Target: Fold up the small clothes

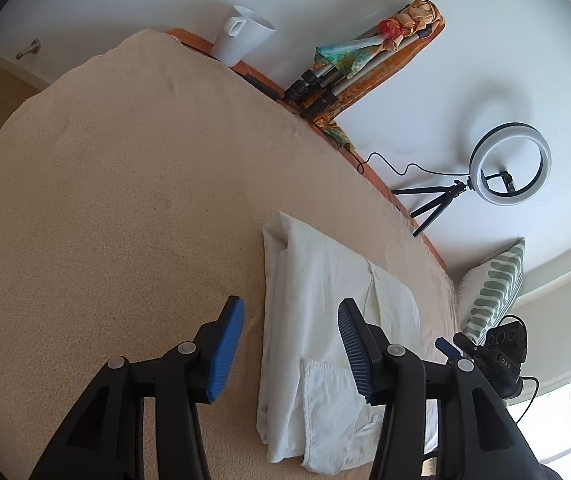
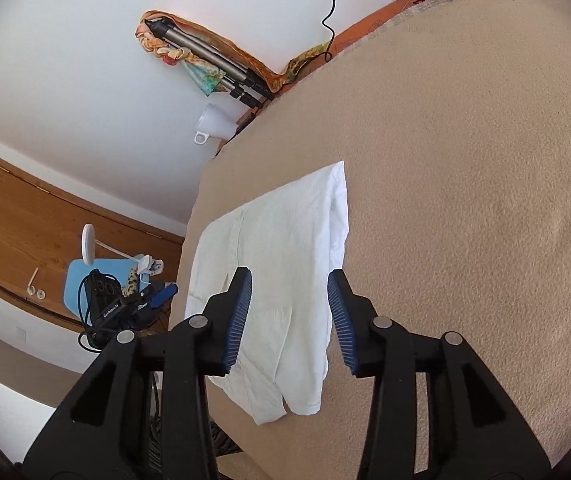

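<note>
A white garment [image 1: 325, 320] lies folded into a long strip on the beige blanket [image 1: 125, 200]. It also shows in the right wrist view [image 2: 281, 272], near the blanket's edge. My left gripper [image 1: 291, 344] is open and empty, hovering over the garment's left edge, holding nothing. My right gripper [image 2: 290, 316] is open and empty, its jaws spread above the garment's near end. The other gripper [image 1: 497, 352] shows at the far right of the left wrist view, and likewise at the left of the right wrist view [image 2: 125, 308].
A white mug [image 1: 241, 36], a folded tripod wrapped in a colourful scarf [image 1: 365, 52] and a ring light [image 1: 509, 164] stand along the orange-edged far side by the wall. A striped cushion [image 1: 493, 292] lies at the right. A wooden floor and blue chair [image 2: 85, 276] are beyond the edge.
</note>
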`<state>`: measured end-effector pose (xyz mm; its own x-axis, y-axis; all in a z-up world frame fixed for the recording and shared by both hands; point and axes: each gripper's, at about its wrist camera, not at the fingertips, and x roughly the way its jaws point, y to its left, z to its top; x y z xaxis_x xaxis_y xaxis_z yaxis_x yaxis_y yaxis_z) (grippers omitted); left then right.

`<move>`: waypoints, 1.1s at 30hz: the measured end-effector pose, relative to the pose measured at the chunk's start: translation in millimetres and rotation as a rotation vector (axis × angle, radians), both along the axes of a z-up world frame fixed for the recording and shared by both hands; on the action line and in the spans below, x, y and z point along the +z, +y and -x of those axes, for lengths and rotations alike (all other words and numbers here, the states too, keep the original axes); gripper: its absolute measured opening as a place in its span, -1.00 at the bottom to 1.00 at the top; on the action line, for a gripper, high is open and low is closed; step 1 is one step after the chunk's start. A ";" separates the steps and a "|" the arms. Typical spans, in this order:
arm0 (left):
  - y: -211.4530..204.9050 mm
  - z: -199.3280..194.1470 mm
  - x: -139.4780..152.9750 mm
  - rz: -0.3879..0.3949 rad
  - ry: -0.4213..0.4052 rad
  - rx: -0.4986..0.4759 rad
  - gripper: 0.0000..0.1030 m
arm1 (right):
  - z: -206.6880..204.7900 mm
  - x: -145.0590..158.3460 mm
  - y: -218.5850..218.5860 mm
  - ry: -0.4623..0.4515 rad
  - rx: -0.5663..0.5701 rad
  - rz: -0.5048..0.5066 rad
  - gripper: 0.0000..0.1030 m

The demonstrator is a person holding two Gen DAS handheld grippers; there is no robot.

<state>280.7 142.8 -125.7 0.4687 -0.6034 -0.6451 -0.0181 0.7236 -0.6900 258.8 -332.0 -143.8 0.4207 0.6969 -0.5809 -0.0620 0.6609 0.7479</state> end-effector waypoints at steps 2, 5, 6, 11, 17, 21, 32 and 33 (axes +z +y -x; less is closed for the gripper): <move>-2.1 -14.6 -5.0 0.043 0.022 0.007 0.04 | -14.0 -1.7 4.5 0.005 -0.004 0.004 -0.18; -7.9 -33.2 -13.9 0.076 0.057 0.017 0.04 | -31.3 -9.3 10.3 0.024 -0.004 -0.009 -0.18; -11.3 -39.0 -15.9 0.088 0.067 0.014 0.04 | -36.0 -12.3 11.8 0.031 -0.007 -0.013 -0.18; -24.1 -65.7 -22.3 0.126 0.090 0.005 0.04 | -60.9 -29.4 14.1 0.068 -0.020 -0.043 -0.18; -34.1 -84.3 -34.2 0.168 0.119 -0.009 -0.28 | -80.6 -49.0 12.5 0.113 -0.029 -0.083 -0.18; -38.2 -87.8 -35.3 0.166 0.105 -0.001 -0.57 | -85.7 -54.9 12.1 0.129 -0.037 -0.113 -0.19; -41.0 -82.7 -26.3 -0.012 0.012 0.045 -0.92 | -86.9 -39.9 23.5 0.040 -0.066 0.006 -0.85; -39.1 -81.4 -23.3 -0.059 0.002 0.066 -0.93 | -86.4 -37.4 26.1 0.031 -0.071 0.048 -0.87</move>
